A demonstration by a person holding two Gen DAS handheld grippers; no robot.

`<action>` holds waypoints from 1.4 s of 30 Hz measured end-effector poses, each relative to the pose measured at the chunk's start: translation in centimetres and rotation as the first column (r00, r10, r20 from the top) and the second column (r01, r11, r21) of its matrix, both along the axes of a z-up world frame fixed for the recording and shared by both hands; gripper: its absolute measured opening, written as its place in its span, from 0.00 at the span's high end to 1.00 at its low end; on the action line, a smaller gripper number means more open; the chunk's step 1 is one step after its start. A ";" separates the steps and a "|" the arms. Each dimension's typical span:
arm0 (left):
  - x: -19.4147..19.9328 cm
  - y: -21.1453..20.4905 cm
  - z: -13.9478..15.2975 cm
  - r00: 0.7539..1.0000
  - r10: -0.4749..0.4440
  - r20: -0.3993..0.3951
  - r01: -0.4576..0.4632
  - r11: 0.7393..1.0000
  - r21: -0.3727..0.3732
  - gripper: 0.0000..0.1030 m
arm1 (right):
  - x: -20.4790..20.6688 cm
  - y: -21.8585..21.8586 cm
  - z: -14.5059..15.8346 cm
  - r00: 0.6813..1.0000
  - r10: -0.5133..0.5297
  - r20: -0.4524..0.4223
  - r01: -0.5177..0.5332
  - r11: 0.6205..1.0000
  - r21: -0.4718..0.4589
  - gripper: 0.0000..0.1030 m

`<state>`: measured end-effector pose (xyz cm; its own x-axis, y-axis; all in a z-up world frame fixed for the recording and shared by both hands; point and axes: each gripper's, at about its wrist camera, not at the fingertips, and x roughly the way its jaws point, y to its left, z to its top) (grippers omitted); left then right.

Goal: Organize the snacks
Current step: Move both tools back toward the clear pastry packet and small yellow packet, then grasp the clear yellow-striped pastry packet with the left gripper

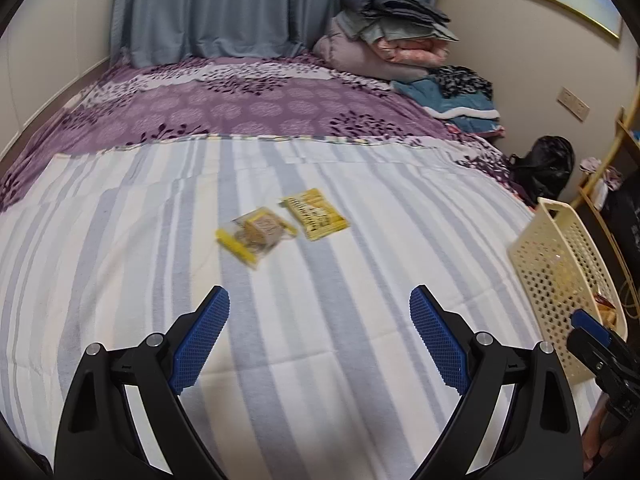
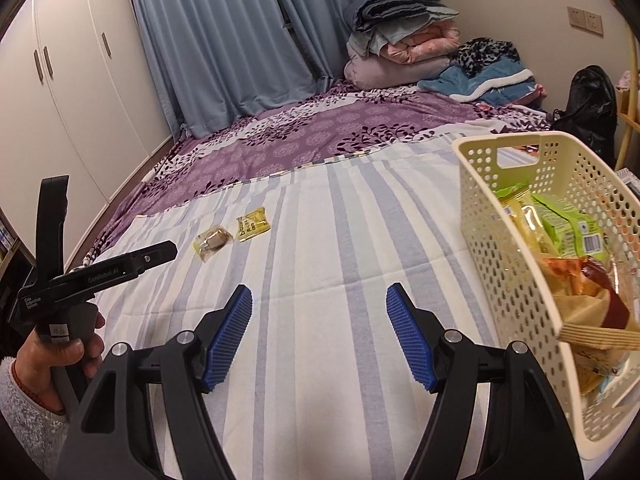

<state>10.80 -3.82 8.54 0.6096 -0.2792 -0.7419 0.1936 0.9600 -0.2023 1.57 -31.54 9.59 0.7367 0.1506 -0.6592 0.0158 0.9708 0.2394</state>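
Observation:
Two small snack packets lie side by side on the striped sheet: a clear packet with a brown cake and yellow ends (image 1: 256,235) (image 2: 213,241) and a flat yellow packet (image 1: 316,213) (image 2: 253,224) just right of it. My left gripper (image 1: 319,307) is open and empty, above the sheet short of the packets. My right gripper (image 2: 319,303) is open and empty, left of a cream perforated basket (image 2: 504,240) (image 1: 560,272) that holds several snack bags. The left gripper also shows from the side in the right wrist view (image 2: 120,266).
A striped sheet (image 1: 320,360) covers the near part of a bed with a purple floral cover (image 1: 240,108). Folded bedding (image 1: 384,40) is piled at the far right corner. A black bag (image 1: 544,168) and a shelf stand right of the bed. White wardrobes (image 2: 60,80) stand on the left.

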 end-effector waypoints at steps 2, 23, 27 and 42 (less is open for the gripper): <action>0.9 0.9 -0.8 1.000 0.023 -0.014 -0.023 1.000 0.008 0.10 | 0.5 0.3 -0.3 1.000 0.008 -0.007 -0.008 1.000 0.000 0.32; 12.5 1.4 -7.5 0.997 -0.004 -0.081 0.017 0.988 0.153 0.10 | 5.0 1.6 -4.2 0.994 0.042 -0.097 -0.041 0.999 0.009 0.32; 13.5 1.2 -8.0 0.995 -0.043 -0.088 0.056 0.987 0.149 0.13 | 5.7 2.0 -4.8 0.993 0.050 -0.106 -0.050 0.999 0.007 0.32; 11.9 1.4 -7.8 0.995 -0.080 -0.051 0.087 0.987 0.138 0.50 | 12.7 6.3 -6.1 0.981 0.162 -0.104 -0.168 0.984 -0.053 0.32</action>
<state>22.66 -2.45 0.69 0.5539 -0.2195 -0.8031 0.2679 0.9603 -0.0777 14.24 -25.24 3.52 0.6358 0.2218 -0.7393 -0.1248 0.9748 0.1851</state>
